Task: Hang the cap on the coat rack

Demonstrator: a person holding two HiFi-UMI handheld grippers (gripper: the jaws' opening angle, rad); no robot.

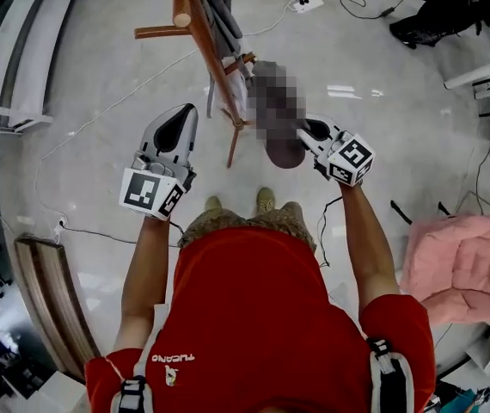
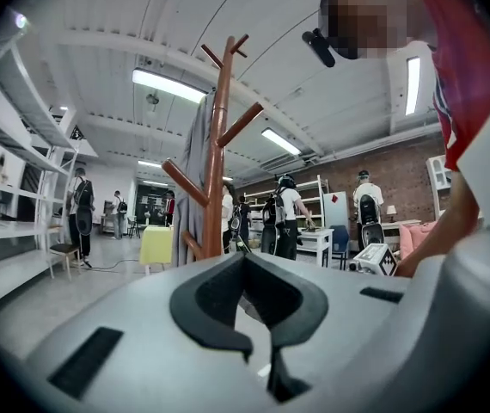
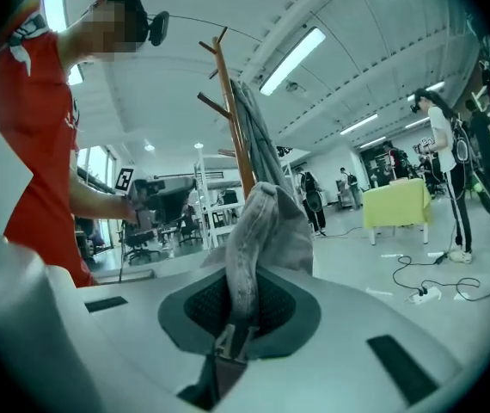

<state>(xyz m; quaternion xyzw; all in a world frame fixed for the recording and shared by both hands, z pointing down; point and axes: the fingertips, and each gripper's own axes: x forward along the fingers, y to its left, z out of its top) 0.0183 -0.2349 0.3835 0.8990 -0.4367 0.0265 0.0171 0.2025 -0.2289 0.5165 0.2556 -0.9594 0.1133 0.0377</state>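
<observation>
The wooden coat rack (image 1: 212,58) stands straight ahead of me, with a grey garment (image 1: 219,7) hanging on it. My right gripper (image 1: 307,132) is shut on the grey cap (image 1: 284,151), holding it just right of the rack's pole, partly under a mosaic patch. In the right gripper view the cap (image 3: 258,231) rises from between the jaws of the right gripper (image 3: 232,338), with the coat rack (image 3: 236,119) behind it. My left gripper (image 1: 190,110) hangs shut and empty left of the pole. In its own view the left gripper (image 2: 262,351) faces the coat rack (image 2: 217,144) and its bare pegs.
A pink padded seat (image 1: 464,265) lies at the right. A power strip (image 1: 309,4) with cables is on the floor beyond the rack. White shelving (image 1: 21,50) lines the left side and a wooden bench (image 1: 52,299) sits low left. People (image 2: 284,213) stand farther off.
</observation>
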